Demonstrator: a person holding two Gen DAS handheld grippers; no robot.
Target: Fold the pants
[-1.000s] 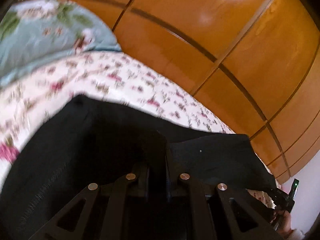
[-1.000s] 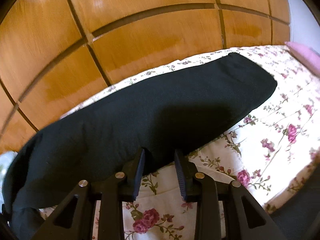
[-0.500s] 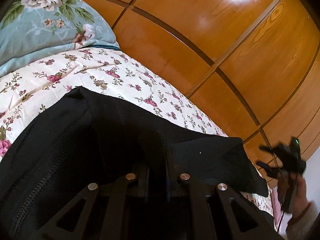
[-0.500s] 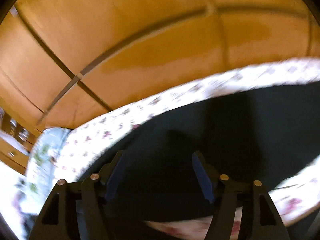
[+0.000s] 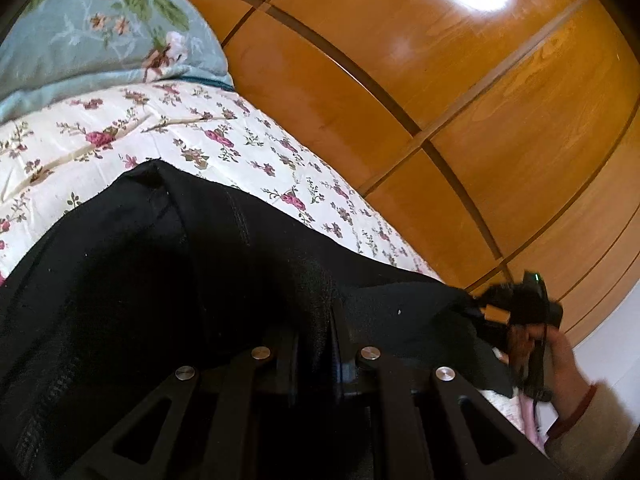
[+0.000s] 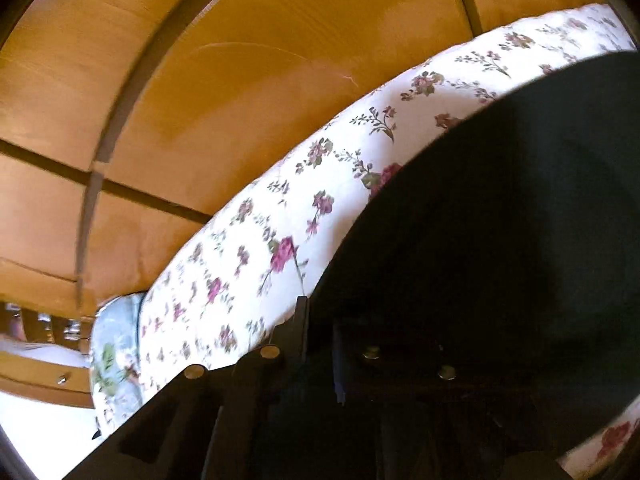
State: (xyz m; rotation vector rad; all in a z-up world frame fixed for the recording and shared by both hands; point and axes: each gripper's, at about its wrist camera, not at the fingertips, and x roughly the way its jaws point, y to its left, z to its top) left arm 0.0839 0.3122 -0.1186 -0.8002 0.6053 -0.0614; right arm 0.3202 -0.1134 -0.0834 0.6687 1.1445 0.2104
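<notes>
Black pants (image 5: pixel 200 280) lie spread on a floral bed sheet (image 5: pixel 120 140). My left gripper (image 5: pixel 316 340) is shut on a bunched fold of them, and the cloth hides its tips. In the right wrist view the pants (image 6: pixel 500 220) fill the lower right. My right gripper (image 6: pixel 320 340) is closing its jaws on their near edge, with dark fabric pinched between the narrow fingers. The left wrist view shows the right gripper (image 5: pixel 480 312) at the far right, held by a hand (image 5: pixel 560 352), with a corner of cloth drawn up to it.
A wooden panelled wardrobe (image 5: pixel 440 100) rises right behind the bed's far edge. A teal floral pillow (image 5: pixel 80 40) lies at the head of the bed, also seen as the pillow (image 6: pixel 116 340) at lower left. Bare sheet (image 6: pixel 260 240) shows beyond the pants.
My right gripper swung away from the sheet and over the pants, opened wide, then closed on the fabric. The left gripper kept its grip and barely moved.
</notes>
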